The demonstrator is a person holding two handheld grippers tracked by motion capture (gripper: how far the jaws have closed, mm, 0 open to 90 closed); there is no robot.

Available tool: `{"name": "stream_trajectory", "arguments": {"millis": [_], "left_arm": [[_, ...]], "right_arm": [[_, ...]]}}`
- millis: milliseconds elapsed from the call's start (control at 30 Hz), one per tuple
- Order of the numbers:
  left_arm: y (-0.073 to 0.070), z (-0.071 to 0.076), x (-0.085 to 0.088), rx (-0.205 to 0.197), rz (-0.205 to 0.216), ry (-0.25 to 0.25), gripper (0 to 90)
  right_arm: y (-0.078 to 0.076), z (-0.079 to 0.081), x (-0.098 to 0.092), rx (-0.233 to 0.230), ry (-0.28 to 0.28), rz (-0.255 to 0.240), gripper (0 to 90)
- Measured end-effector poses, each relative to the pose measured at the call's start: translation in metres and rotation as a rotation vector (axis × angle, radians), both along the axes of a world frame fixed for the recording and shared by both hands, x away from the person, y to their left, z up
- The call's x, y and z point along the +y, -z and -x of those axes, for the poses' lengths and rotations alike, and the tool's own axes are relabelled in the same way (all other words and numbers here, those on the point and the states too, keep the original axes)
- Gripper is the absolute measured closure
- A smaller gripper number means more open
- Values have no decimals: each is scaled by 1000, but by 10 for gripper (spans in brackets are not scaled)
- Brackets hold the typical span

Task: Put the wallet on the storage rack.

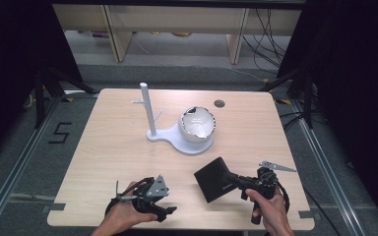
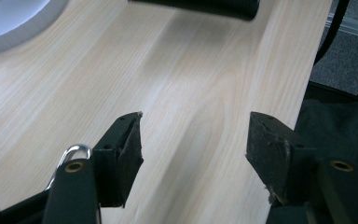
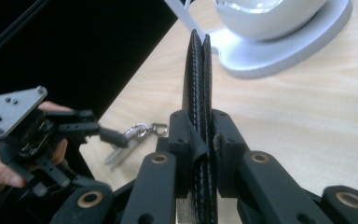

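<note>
The right gripper [image 3: 204, 154] has its jaws closed tight on a black wallet [image 1: 213, 179], pinching it by one edge; in the high view the wallet slants over the near right part of the wooden surface [image 1: 113, 142], and in the right gripper view it stands edge-on between the jaws, its textured faces pressed together. The left gripper [image 2: 193, 149] sits near the front edge with its jaws spread wide and nothing between them, bare wood showing in the gap. A bunch of keys [image 3: 130, 140] on a metal ring lies on the surface just beside the left gripper's jaws. Toward the middle stands a white stand [image 1: 177, 140] with an upright post [image 1: 147, 108] and a rounded white bowl [image 1: 197, 124] tilted on its base; the bowl's inside looks pale and glossy, and whether anything lies in it cannot be told. A small round hole [image 1: 219, 103] marks the far side of the surface.
</note>
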State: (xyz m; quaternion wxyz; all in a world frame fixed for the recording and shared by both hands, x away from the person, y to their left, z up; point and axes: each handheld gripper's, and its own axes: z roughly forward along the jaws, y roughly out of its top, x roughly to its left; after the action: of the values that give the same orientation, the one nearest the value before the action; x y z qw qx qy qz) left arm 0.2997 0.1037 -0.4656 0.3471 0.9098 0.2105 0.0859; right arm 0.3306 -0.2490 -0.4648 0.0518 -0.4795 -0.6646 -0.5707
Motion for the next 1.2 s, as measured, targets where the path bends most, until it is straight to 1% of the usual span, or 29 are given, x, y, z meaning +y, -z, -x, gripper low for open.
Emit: {"name": "stream_trajectory", "arguments": {"millis": [67, 100, 133, 167, 200, 267, 333, 367, 400, 433, 467, 500, 533, 567, 600, 633, 667, 700, 767, 800, 833, 933, 967, 1000, 1033, 1067, 1100, 1133, 1200], "left_arm": [[0, 2, 6, -1, 6, -12, 343], [-1, 2, 10, -3, 5, -18, 339], [-1, 4, 13, 0, 9, -33, 337], [-1, 4, 15, -4, 15, -37, 333], [-1, 4, 19, -9, 5, -48, 329], [-1, 5, 22, 0, 27, -64, 322], [0, 6, 26, 6, 31, -76, 312], [0, 6, 27, 6, 29, -63, 309], [0, 7, 29, 9, 29, -64, 306], [1, 8, 30, 8, 27, -81, 305], [1, 8, 32, 6, 29, -69, 304], [1, 9, 33, 9, 27, -89, 302], [1, 8, 35, 0, 23, -78, 300], [1, 9, 37, 6, 32, -86, 299], [1, 9, 38, 0, 34, -88, 298], [1, 9, 39, 3, 34, -98, 297], [0, 9, 41, 0, 30, -103, 297], [0, 9, 43, 3, 35, -108, 297], [1, 8, 46, -8, 31, -120, 295], [1, 6, 48, -11, 25, -121, 295], [2, 5, 50, -12, 25, -130, 295], [3, 4, 53, -14, 23, -141, 295], [4, 5, 53, -6, 31, -138, 295], [4, 5, 54, -5, 31, -145, 295], [4, 6, 54, -8, 29, -146, 295], [4, 6, 55, -12, 23, -142, 295], [4, 7, 55, -6, 33, -141, 294], [4, 7, 56, -10, 25, -142, 295], [5, 9, 56, -7, 35, -142, 294]], "right_arm": [[-3, -4, -2, -4, 4, 5, 805], [-4, -6, -3, -16, 9, 15, 805], [-6, -8, -4, -6, 7, 9, 805], [-7, -10, -4, -18, 14, 19, 805], [-10, -12, -5, -21, 14, 23, 805], [-15, -17, -6, -25, 19, 28, 805], [-18, -21, -7, -39, 24, 34, 805], [-21, -21, -7, -14, 33, 30, 805], [-22, -25, -8, -43, 28, 37, 805], [-24, -27, -9, -42, 34, 40, 805], [-26, -28, -9, -35, 37, 36, 805], [-29, -30, -9, -14, 36, 13, 805], [-30, -34, -11, -53, 35, 23, 805], [-34, -36, -11, -39, 43, 12, 805], [-36, -41, -12, -66, 43, 32, 805], [-40, -41, -11, -35, 54, 23, 805], [-42, -45, -13, -63, 52, 38, 805], [-46, -48, -12, -55, 60, 31, 805], [-51, -54, -12, -54, 73, 29, 805], [-51, -59, -13, -93, 70, 45, 805], [-55, -61, -13, -59, 88, 32, 806], [-60, -74, -13, -88, 102, 37, 805], [-62, -75, -11, -64, 115, 29, 806], [-64, -80, -11, -65, 119, 24, 806], [-64, -85, -12, -98, 122, 40, 805], [-68, -87, -10, -62, 136, 26, 806], [-69, -89, -10, -62, 138, 22, 805], [-69, -95, -10, -84, 142, 32, 805], [-71, -102, -7, -67, 153, 21, 806]]}}
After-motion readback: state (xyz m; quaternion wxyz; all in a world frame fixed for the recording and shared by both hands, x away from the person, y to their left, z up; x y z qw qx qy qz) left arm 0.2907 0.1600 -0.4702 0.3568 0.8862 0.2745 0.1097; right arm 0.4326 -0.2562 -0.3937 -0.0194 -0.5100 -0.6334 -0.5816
